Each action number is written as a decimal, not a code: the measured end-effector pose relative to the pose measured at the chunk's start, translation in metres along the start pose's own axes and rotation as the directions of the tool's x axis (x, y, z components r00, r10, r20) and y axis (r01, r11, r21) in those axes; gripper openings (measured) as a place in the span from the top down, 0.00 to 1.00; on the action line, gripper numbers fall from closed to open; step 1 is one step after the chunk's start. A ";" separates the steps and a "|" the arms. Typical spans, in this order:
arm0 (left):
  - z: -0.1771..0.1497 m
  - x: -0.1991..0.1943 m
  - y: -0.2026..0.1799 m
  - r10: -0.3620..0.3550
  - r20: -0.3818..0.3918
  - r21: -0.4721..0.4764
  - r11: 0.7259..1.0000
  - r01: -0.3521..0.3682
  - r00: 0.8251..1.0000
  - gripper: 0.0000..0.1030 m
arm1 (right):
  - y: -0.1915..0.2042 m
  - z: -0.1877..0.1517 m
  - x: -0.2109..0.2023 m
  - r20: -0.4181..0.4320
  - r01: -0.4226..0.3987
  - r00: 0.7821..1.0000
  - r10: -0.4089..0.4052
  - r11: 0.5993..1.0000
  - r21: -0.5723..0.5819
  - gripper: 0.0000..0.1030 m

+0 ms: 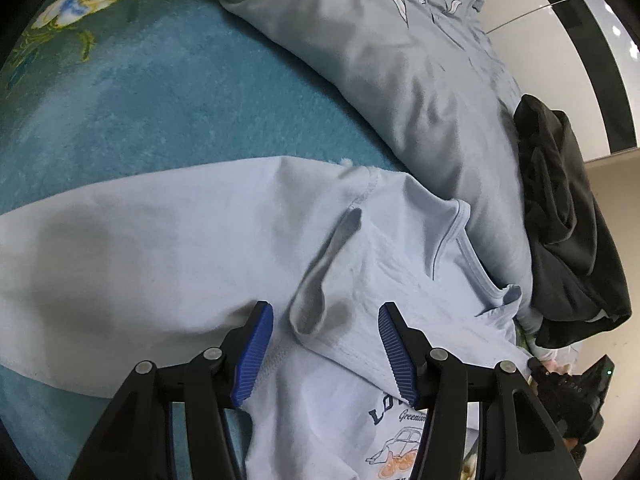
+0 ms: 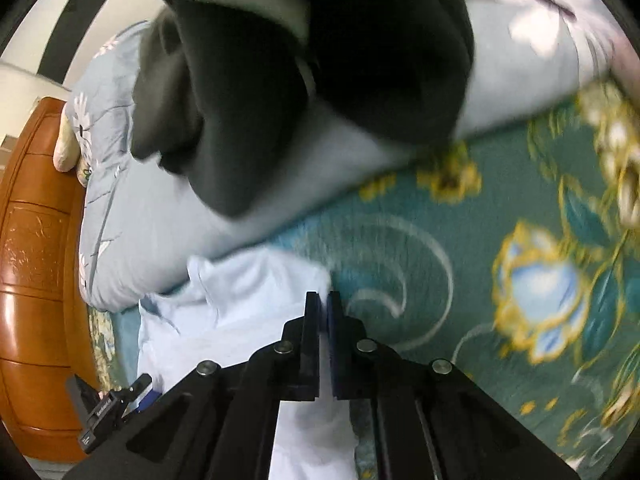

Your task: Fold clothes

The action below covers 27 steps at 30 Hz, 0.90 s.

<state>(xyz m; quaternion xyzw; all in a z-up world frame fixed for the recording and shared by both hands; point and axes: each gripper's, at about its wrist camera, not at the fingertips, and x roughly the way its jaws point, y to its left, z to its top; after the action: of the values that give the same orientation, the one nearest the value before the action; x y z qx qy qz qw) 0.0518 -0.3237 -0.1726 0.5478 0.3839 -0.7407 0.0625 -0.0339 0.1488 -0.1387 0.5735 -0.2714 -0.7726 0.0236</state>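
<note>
While the light blue T-shirt [image 1: 208, 248] lies spread on the teal flowered bedspread [image 1: 132, 92], the left gripper [image 1: 326, 344] hangs above it with its blue-padded jaws standing apart, a raised fold of the shirt's fabric lying between them without visible pressure from either pad. The shirt's collar [image 1: 468, 248] sits toward the right in the left wrist view, and a dark printed motif with a small car shows near the lower edge. Beyond the shirt, a pale grey-blue quilt [image 1: 380, 72] lies bunched along the bedspread, with a black garment [image 1: 568, 232] heaped on its far end. In the blurred right wrist view, the right gripper [image 2: 323, 300] has its jaws brought together at the shirt's edge [image 2: 248, 292]; whether cloth is pinched between them cannot be told. A brown wooden headboard [image 2: 36, 280] borders the left of that view.
</note>
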 end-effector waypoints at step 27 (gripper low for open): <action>-0.011 -0.041 0.003 -0.031 0.199 0.076 0.997 0.017 0.980 0.96 | 0.004 -0.033 -0.049 -0.012 0.060 0.998 -0.062 0.989 -0.132 0.53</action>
<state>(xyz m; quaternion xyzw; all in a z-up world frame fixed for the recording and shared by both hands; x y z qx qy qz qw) 0.0780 -0.3324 -0.1399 0.4680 0.3545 -0.8063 0.0714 0.0113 0.1498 -0.1005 0.5848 -0.2020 -0.7846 0.0399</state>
